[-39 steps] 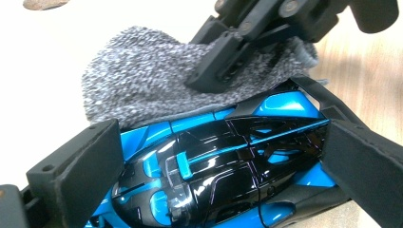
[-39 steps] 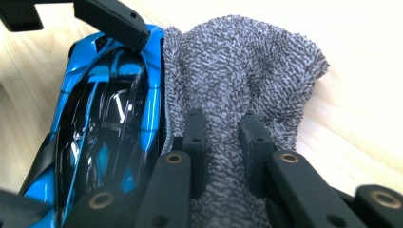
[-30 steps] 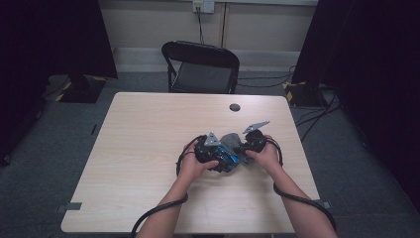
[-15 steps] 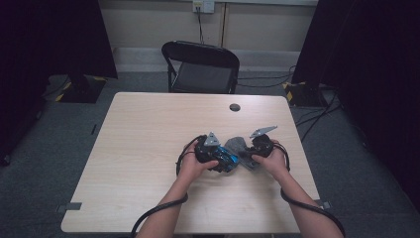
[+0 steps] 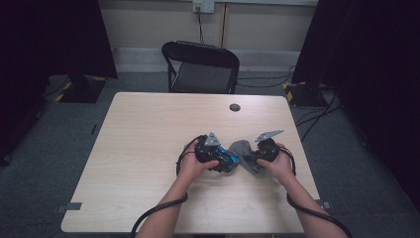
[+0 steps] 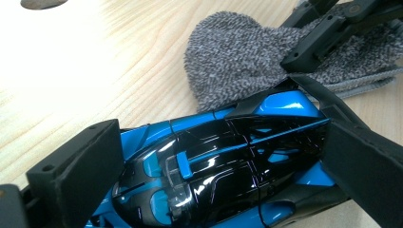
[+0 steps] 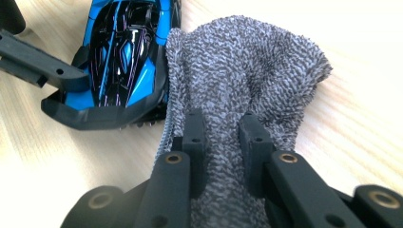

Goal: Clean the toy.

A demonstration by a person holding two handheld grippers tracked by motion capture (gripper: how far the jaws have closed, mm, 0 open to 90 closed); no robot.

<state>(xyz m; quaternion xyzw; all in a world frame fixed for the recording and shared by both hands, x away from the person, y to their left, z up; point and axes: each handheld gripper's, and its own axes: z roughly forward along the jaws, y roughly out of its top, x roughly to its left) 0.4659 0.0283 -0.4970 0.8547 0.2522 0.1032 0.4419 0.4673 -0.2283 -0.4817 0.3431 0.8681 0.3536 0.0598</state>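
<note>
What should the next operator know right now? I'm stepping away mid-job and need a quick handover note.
Left gripper: shut on the blue toy car, holding it at the table.
Right gripper: shut on the grey cloth, pinched in a fold.
Cloth lies against the car's side, so wiping looks underway.
Left to do, probably: finish wiping, then set both down.

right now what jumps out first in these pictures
The glossy blue and black toy car stands out first, clamped between the left tongs near the table's right front. Against it lies a grey knitted cloth, pinched by the right tongs. Farther back, a black folding chair stands behind the table.
</note>
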